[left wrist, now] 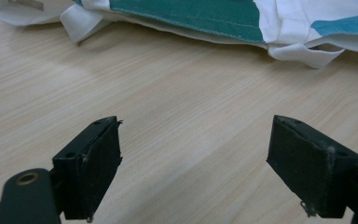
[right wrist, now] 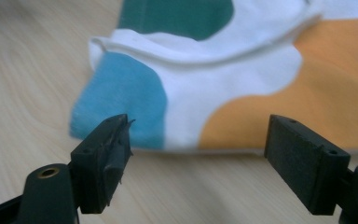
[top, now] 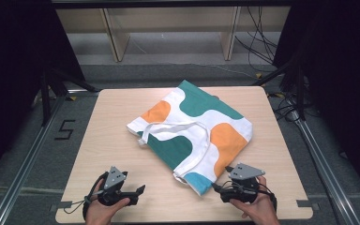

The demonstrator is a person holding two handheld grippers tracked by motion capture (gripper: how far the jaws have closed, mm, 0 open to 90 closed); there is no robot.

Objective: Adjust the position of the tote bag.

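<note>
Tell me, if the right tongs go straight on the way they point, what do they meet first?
Most likely the bag: its near edge, around the blue patch, lies just ahead of the open right tongs, with bare table between. Depth is hard to judge.

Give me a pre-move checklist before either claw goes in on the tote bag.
1. Left claw open: ok, jaws wide apart with bare table between them.
2. Right claw open: ok, jaws apart, nothing held.
3. Right claw lined up on the tote bag: ok, its near edge and blue corner sit just ahead of the jaws.
4. Left claw lined up on the bag: not ok, bag edge is well ahead, bare wood between.
5. Bag lying flat: ok, flat on the table, white handle resting on top.
6. Anything inside the bag: cannot tell.
</note>
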